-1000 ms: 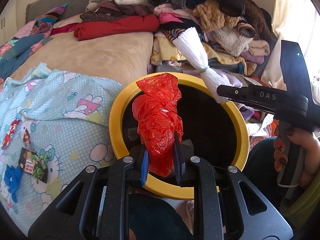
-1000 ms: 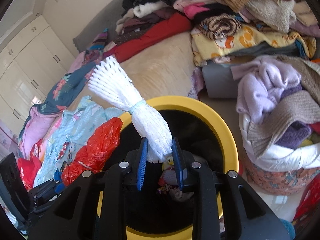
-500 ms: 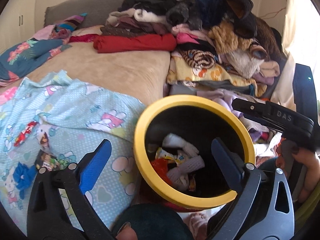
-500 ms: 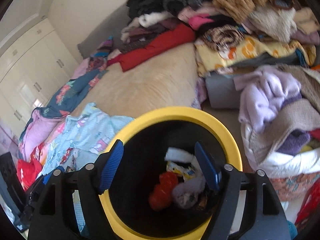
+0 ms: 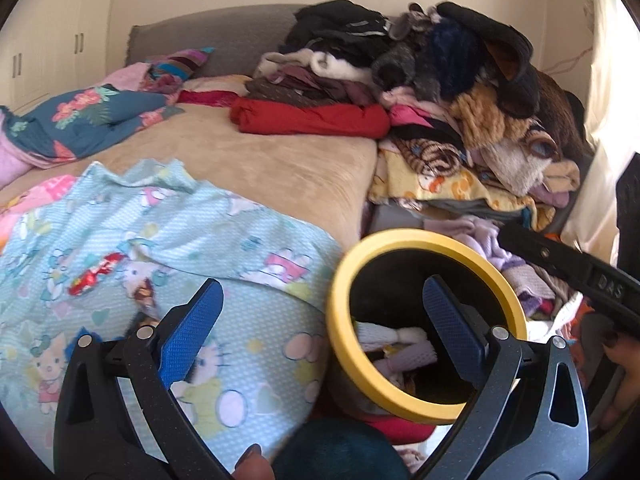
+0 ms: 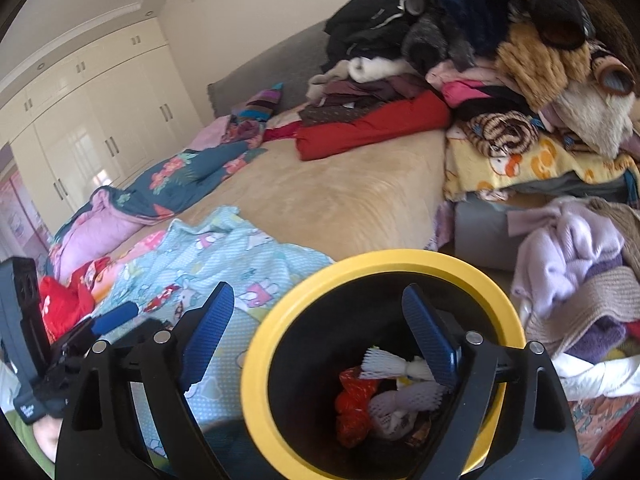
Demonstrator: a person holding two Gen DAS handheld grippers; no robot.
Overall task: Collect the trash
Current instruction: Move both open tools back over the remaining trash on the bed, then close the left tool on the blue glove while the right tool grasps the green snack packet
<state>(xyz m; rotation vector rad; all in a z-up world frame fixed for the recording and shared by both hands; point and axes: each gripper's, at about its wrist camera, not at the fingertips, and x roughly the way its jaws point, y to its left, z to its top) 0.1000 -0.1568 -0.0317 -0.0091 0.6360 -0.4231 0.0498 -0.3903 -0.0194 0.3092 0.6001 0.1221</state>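
A black bin with a yellow rim stands beside the bed. Inside lie the red plastic bag and the white foam net. My left gripper is open and empty, over the bin's left rim and the bedsheet. My right gripper is open and empty above the bin's mouth. A red wrapper lies on the light blue cartoon sheet to the left; it also shows in the right wrist view.
A tall pile of clothes covers the bed's right side. A red folded cloth lies on the beige blanket. A basket of knitwear stands right of the bin. White wardrobes line the far wall.
Both grippers opened and dropped the red bag and the white foam net into the bin. Both have since pulled back and lifted, the left one swinging left toward the sheet.
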